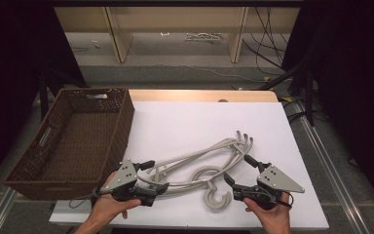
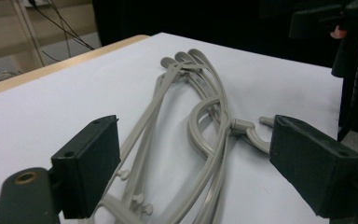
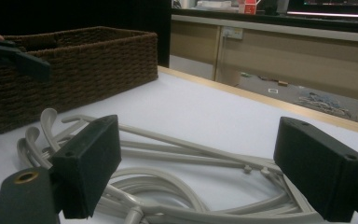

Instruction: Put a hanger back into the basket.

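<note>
A tangle of several grey plastic hangers [image 1: 199, 161] lies on the white tabletop [image 1: 199, 122], hooks toward the front. My left gripper [image 1: 153, 176] is open at the pile's left end, its jaws either side of the hanger arms [image 2: 205, 116]. Open as well, my right gripper [image 1: 238, 170] sits at the pile's right end, beside a hook [image 1: 217, 200]. In the left gripper view my left gripper [image 2: 198, 158] straddles the bundle without touching it. In the right gripper view my right gripper [image 3: 200, 163] frames the hangers [image 3: 177, 154] the same way.
A dark brown wicker basket [image 1: 121, 122] stands at the table's left edge; its woven wall [image 3: 84, 60] is also in the right gripper view. Beyond the table are a wooden shelf frame [image 1: 117, 39] and floor cables [image 1: 268, 44].
</note>
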The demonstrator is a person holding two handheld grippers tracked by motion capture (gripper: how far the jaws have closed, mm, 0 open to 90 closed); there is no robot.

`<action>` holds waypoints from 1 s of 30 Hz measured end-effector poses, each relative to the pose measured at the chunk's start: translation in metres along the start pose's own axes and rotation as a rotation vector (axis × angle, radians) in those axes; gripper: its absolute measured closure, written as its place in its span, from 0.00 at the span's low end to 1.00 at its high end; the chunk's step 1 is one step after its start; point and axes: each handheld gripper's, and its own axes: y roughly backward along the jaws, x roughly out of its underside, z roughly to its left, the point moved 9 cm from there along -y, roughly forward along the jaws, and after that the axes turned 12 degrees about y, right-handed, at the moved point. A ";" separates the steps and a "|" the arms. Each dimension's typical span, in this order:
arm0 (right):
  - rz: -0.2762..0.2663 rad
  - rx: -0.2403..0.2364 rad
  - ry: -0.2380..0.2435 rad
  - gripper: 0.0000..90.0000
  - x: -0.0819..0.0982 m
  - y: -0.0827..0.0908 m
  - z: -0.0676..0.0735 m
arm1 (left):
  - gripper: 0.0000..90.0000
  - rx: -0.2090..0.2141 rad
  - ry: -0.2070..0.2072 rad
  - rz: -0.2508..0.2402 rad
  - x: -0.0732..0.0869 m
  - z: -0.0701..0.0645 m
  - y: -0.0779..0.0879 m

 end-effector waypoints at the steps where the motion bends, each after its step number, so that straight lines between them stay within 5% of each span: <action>1: -0.008 0.006 0.012 0.18 -0.001 -0.001 -0.001 | 0.18 0.012 -0.002 0.023 0.001 -0.002 -0.005; 6: -0.020 -0.012 0.008 0.18 0.000 -0.002 0.000 | 0.24 0.016 -0.031 0.130 0.008 -0.008 -0.023; 7: 0.007 -0.009 -0.002 0.18 0.001 0.001 0.000 | 0.23 0.012 -0.062 0.212 0.014 -0.008 -0.032; 8: 0.007 -0.009 -0.002 0.18 0.001 0.001 0.000 | 0.24 0.012 -0.062 0.212 0.014 -0.008 -0.032; 9: 0.002 -0.019 -0.005 0.18 0.001 0.000 0.001 | 0.25 0.019 -0.072 0.278 0.021 -0.011 -0.042; 12: 0.002 -0.018 -0.004 0.18 0.001 0.000 0.001 | 0.27 0.014 -0.097 0.341 0.026 -0.012 -0.053; 14: 0.000 -0.023 -0.002 0.18 0.001 0.000 0.001 | 0.28 0.015 -0.091 0.352 0.028 -0.013 -0.056; 17: 0.014 -0.021 0.004 0.18 0.002 0.000 0.001 | 0.30 0.011 -0.128 0.436 0.032 -0.014 -0.064; 22: 0.011 -0.029 0.010 0.18 0.002 -0.001 0.002 | 0.33 0.009 -0.128 0.506 0.039 -0.013 -0.073; 23: 0.006 -0.026 0.006 0.18 0.001 -0.001 0.002 | 0.34 0.011 -0.139 0.551 0.041 -0.010 -0.075; 30: 0.013 -0.027 0.006 0.18 0.002 -0.001 0.001 | 0.43 0.007 -0.106 0.619 0.047 -0.010 -0.085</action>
